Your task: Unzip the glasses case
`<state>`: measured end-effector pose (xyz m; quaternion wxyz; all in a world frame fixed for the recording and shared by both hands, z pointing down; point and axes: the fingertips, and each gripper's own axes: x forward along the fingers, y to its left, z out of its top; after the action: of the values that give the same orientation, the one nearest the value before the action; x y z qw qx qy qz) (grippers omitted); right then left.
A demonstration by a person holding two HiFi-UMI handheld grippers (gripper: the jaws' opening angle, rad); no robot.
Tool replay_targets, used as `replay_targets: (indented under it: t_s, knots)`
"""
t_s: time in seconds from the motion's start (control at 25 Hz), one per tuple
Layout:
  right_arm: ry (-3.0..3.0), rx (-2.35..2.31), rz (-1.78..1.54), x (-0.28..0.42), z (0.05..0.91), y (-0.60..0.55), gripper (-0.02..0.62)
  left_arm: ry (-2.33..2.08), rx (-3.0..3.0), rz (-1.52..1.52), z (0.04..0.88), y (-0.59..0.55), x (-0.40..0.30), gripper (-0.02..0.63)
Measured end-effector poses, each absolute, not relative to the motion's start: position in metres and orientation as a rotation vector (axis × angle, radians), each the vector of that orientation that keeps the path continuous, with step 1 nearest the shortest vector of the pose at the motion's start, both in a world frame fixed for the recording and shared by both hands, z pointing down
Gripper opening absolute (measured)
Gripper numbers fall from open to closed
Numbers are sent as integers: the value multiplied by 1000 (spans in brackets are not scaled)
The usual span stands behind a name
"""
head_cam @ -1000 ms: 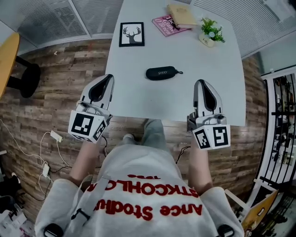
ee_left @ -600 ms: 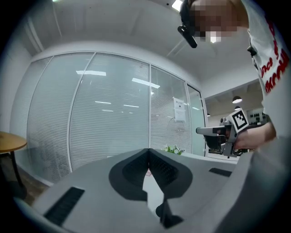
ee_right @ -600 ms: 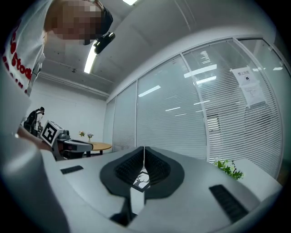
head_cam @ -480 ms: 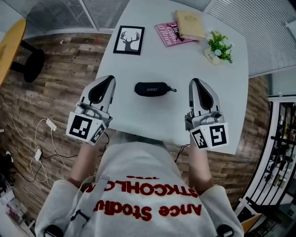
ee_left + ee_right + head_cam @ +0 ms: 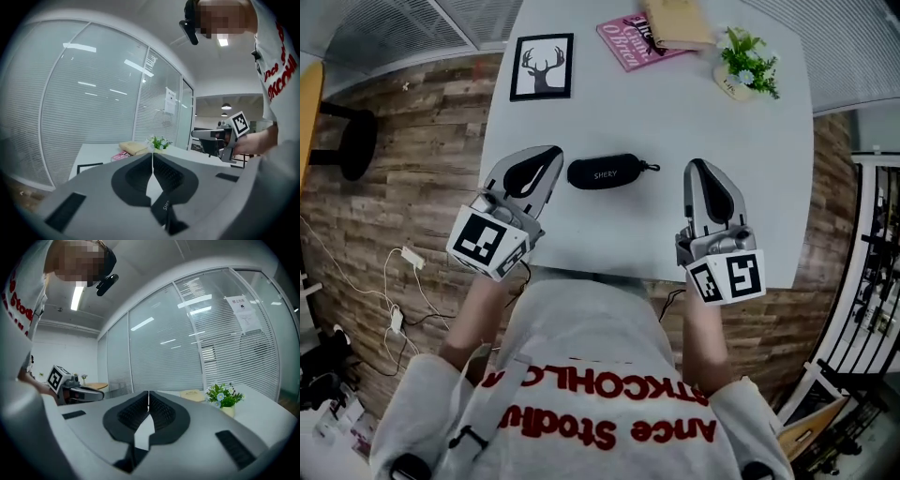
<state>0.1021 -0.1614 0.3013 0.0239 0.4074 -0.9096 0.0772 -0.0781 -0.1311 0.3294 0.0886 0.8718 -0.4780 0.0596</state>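
The black zipped glasses case (image 5: 603, 172) lies on the white table (image 5: 769, 187), its zipper pull (image 5: 652, 168) pointing right. My left gripper (image 5: 552, 153) is shut and empty, its tip just left of the case's left end and angled toward it. The right gripper (image 5: 695, 167) is shut and empty too, a short way right of the zipper pull and apart from it. In the left gripper view the closed jaws (image 5: 152, 155) hide most of the case (image 5: 164, 206), of which only a dark sliver shows. The right gripper view shows shut jaws (image 5: 148, 394) over bare table.
At the table's far side are a framed deer picture (image 5: 542, 66), a pink book (image 5: 623, 42) under a tan notebook (image 5: 677, 25), and a small potted plant (image 5: 747, 67). Wood floor with cables (image 5: 394, 281) lies to the left. A shelf rack (image 5: 872, 253) stands at the right.
Both grippers have come forward and lower over the table's near edge. The left one has swung right toward the case's left end. Both stay shut.
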Motion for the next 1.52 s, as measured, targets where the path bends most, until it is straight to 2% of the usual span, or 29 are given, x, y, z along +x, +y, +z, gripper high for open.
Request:
replay_targets:
  t_s: [0.24,0.36,0.6,0.8,1.28,1.52]
  knots:
    - [-2718,1314,296,103,335,-162,18,-1120,2580,346,395,-158,-53,19]
    - [-2669,1333,323,102,355,-161,18,-971,2553,441,426,-160,-38,102]
    - [-2620,1347,350,103,377,-158,18,-777,2513,592,469,-162,-17,165]
    - [-2593,1344,376,109,390,-157,18,-832,2512,559,464,-173,-20,169]
    - [-2589,1313,400,108,396,-166,18,-598,2529,798,495,-155,4,188]
    - [-2591,1302,385,108,393,-166,18,-483,2499,912,519,-153,17,244]
